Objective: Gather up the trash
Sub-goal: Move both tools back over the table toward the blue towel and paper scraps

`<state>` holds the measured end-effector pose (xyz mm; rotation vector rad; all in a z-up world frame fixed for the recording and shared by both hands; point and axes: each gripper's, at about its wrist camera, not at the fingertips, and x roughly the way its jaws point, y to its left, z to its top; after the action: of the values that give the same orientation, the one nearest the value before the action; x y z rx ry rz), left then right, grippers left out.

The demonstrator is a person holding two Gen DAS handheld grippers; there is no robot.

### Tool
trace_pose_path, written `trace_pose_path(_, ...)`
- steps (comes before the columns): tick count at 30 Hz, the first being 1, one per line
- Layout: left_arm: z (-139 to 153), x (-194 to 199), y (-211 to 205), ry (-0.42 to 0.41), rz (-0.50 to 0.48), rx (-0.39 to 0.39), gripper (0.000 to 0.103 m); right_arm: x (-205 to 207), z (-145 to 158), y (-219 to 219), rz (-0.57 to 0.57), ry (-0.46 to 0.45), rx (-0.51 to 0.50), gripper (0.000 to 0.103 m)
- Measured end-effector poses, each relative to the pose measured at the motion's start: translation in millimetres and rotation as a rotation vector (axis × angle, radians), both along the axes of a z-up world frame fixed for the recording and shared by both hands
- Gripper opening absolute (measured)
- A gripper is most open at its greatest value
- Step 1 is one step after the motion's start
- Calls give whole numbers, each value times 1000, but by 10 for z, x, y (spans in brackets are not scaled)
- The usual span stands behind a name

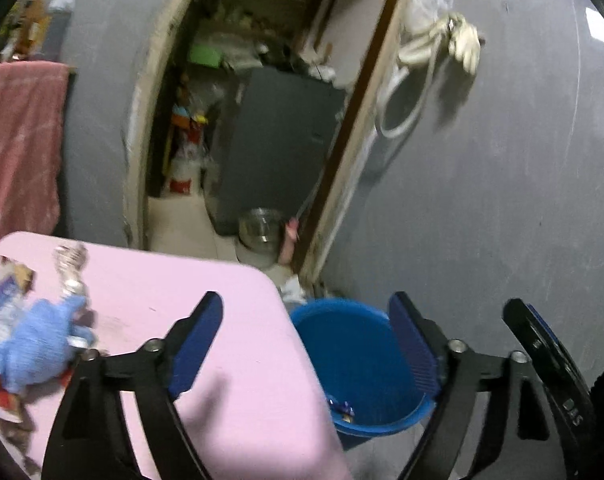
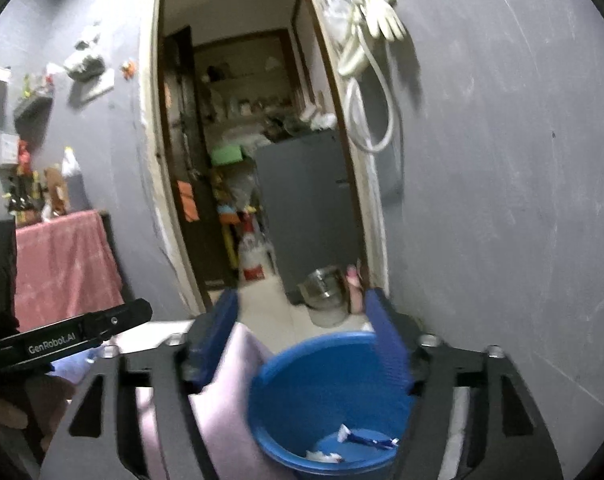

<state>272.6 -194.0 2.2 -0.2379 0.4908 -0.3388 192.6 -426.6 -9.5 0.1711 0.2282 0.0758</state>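
Both grippers: jaws spread wide, holding nothing
Left gripper [image 1: 306,344]: over pink table [image 1: 205,288] edge
Right gripper [image 2: 302,340]: above round blue plastic bucket [image 2: 326,396]

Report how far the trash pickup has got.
Done: a few wrappers already lie in the blue bucket. In hand: nothing; the left gripper and right gripper are both open and empty above the bucket. Left: a pile on the pink table with wrappers, a crushed bottle and a blue cloth.
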Motion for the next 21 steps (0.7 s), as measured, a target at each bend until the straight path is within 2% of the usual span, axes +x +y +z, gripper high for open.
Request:
trace_pose_path(1,44,-38,72,-12,12,-3,85,-24,44,52,9,-12,0,76)
trace_pose_path(4,171,-178,342,-48,60,-8,96,-96,164,213,37,-41,0,82)
trace_pose_path(6,256,-307,525,-84,100,-12,98,-129,239,324,54,-58,1,85)
trace_pose_path(11,408,-643,975,-151,169,6,101,-253,382,625,101,-89,8,103)
trace_pose_path(16,497,-910,1367,-193,222,42,101,-342,447,997,175,-105,34,103)
trace_pose_path(21,483,-1162,1762,-221,288,86,101,-363,477,1366,265,-77,53,103)
